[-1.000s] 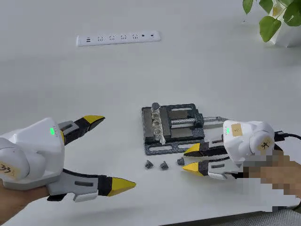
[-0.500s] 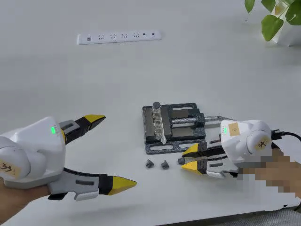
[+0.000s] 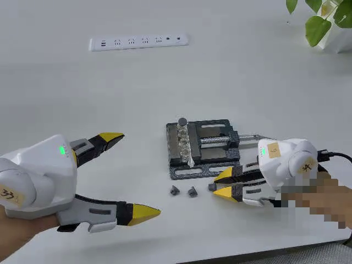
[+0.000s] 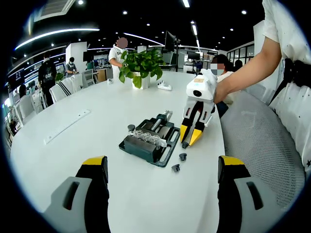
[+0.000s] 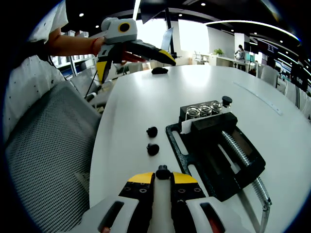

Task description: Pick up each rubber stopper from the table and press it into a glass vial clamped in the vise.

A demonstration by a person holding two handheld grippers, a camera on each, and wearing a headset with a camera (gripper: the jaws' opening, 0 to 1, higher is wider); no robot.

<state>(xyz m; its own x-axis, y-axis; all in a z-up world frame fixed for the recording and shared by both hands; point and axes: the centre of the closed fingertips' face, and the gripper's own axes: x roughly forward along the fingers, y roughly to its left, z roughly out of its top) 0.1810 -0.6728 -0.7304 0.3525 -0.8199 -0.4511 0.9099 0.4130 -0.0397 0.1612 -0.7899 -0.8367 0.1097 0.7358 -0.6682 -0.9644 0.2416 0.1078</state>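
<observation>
Your right claw (image 3: 218, 185) stands with jaws almost together at the stopper (image 5: 163, 172) beside the vise (image 3: 212, 151), low to the table (image 3: 165, 82) for the pick; a firm pinch cannot be confirmed. Your left claw (image 3: 136, 174) hangs wide open and empty, well apart, leaving the way to the vials (image 3: 184, 144) unobstructed.

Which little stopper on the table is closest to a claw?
The rightmost loose stopper, sitting right at the right gripper's yellow tips. The other two stoppers lie farther left, away from it.
</observation>
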